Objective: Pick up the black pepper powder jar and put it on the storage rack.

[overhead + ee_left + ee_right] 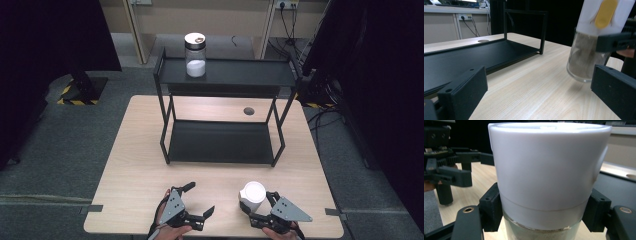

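A glass jar with a tall white lid (252, 195) stands near the table's front edge, right of centre. My right gripper (256, 204) is shut on it, with the black pads (491, 210) pressing both sides just below the lid (549, 170). In the left gripper view the jar (586, 55) leans, holds sandy powder and has a yellow tab (605, 12) on its lid. My left gripper (199, 199) rests to the jar's left, wide open with nothing between its jaws (539, 100). A second jar (195, 55) with white powder stands on the top of a black two-tier shelf (225, 75).
The shelf's lower tier (220, 142) lies bare on the wooden table (140, 165), behind both grippers. A round dark grommet (248, 111) sits in the tabletop behind the shelf. Dark screens and cables flank the table on the floor.
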### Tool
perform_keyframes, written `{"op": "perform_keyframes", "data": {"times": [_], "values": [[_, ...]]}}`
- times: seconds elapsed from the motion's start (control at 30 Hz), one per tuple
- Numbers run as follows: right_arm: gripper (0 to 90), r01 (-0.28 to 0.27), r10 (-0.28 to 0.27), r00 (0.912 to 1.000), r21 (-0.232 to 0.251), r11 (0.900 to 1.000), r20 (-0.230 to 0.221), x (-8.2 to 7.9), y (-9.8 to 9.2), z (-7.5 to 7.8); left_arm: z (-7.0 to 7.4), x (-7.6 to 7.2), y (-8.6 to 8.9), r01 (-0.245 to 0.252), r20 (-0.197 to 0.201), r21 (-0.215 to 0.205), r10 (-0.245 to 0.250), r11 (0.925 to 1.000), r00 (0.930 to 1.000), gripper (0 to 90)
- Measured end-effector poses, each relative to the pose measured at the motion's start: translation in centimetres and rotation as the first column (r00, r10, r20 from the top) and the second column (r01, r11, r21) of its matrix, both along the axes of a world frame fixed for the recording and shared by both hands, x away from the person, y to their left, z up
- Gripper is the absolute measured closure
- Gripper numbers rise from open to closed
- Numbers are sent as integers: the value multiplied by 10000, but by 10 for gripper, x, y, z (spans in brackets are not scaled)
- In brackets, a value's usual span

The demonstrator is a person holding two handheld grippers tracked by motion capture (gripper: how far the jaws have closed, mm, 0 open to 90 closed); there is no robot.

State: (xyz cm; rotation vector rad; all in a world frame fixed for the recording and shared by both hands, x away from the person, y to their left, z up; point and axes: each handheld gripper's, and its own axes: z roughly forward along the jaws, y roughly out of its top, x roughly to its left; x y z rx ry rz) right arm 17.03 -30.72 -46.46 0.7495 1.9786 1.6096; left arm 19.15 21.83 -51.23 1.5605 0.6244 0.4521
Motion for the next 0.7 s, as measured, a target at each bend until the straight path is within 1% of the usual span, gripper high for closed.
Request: {"op": "perform_keyframes", "data": {"times": [0.17,0.53,0.7], "values": [[306,24,-21,9999,-124,9999,169,2,1,13,0,0,0,-29,6,-1,29,10000,10000,1],[306,0,12,9990,-253,9997,447,13,4,38,0,0,1,-58,-9,8,58,10000,10000,1],[306,-75,83,9994,-225,9997,349,22,9,51,-1,0,1,-88,-11,-22,88,10000,10000,1]]}}
